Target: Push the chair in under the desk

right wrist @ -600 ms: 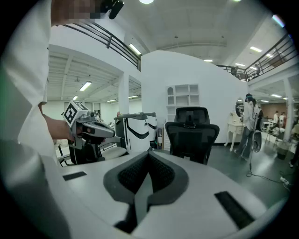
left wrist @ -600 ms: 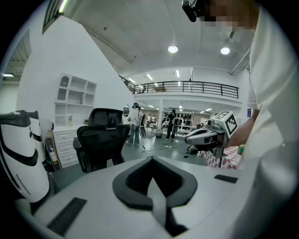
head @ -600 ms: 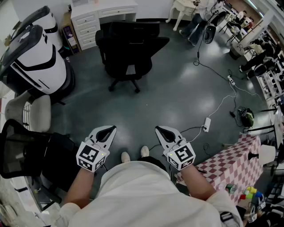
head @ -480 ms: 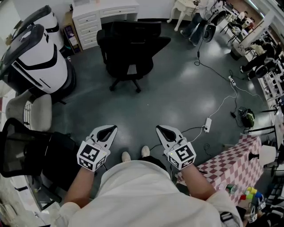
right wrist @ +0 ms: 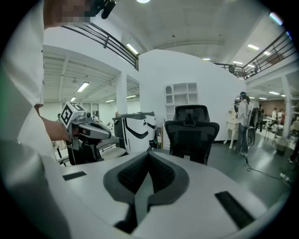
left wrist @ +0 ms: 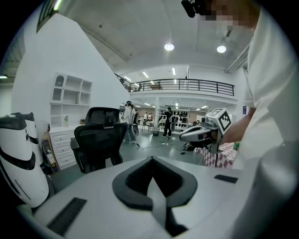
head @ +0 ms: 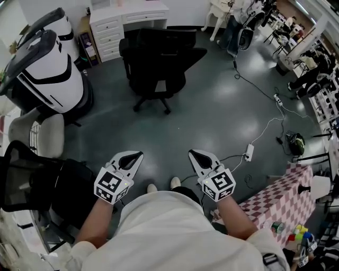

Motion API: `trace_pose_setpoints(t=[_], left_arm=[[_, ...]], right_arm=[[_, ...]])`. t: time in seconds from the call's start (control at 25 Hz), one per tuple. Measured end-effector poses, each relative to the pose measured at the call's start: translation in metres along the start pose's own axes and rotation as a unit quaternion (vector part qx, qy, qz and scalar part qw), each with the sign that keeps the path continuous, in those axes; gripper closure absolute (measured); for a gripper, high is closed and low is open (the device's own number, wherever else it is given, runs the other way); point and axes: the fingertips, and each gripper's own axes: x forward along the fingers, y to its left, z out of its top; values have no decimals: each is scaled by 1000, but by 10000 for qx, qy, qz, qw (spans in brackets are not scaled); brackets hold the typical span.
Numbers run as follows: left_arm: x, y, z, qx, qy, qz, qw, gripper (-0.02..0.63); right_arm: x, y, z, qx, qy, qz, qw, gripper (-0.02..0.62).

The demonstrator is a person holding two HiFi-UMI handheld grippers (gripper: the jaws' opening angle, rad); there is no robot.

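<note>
Office chair, black with a mesh back, stands on the grey floor close in front of the white bench with drawers. Left gripper and right gripper are held side by side, well apart from the bench. Each carries a cube with square black-and-white coded markers. Both pairs of fingers are pressed together with nothing between them.

Black mesh chair, glossy grey floor
</note>
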Motion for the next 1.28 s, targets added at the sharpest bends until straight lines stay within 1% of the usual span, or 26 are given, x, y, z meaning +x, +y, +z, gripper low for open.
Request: trace_pose_setpoints(t=[0.04, 0.12, 0.16, 0.2, 0.24, 0.32, 0.48, 0.6, 0.84, 0.96, 1.28], left_arm=[[0, 1, 0, 21, 13, -9, 10000, 611], [0, 6, 0, 24, -1, 19, 10000, 604], [1, 9, 0, 19, -13, 49, 10000, 571], [1, 12, 0, 27, -18, 83, 10000, 533], [2, 15, 1, 49, -16, 113, 9999, 511], [4, 22, 2, 99, -11, 148, 9998, 489], [13, 36, 5, 205, -8, 237, 9995, 486], [23, 48, 11, 276, 18, 328, 9991, 480], [60, 81, 29, 332, 112, 558, 9978, 479], [86, 101, 40, 348, 259, 739, 9963, 472], [153, 142, 79, 501, 442, 1101, 9917, 472]], right_arm=[[1, -2, 1, -20, -8, -27, 10000, 592], [3, -7, 4, -83, -17, -88, 9999, 548], [3, -10, 5, -124, -3, -126, 9998, 520], [3, -14, 6, -169, 12, -168, 9997, 511], [4, -17, 7, -213, 20, -212, 9995, 511], [5, -25, 7, -290, 40, -295, 9991, 499], [9, -45, 7, -363, 99, -391, 9985, 480], [17, -61, 12, -387, 84, -366, 9985, 480], [50, -107, 23, -510, 67, -162, 9985, 480], [69, -137, 33, -566, 26, -37, 9984, 480], [113, -219, 52, -818, -54, 277, 9963, 480]])
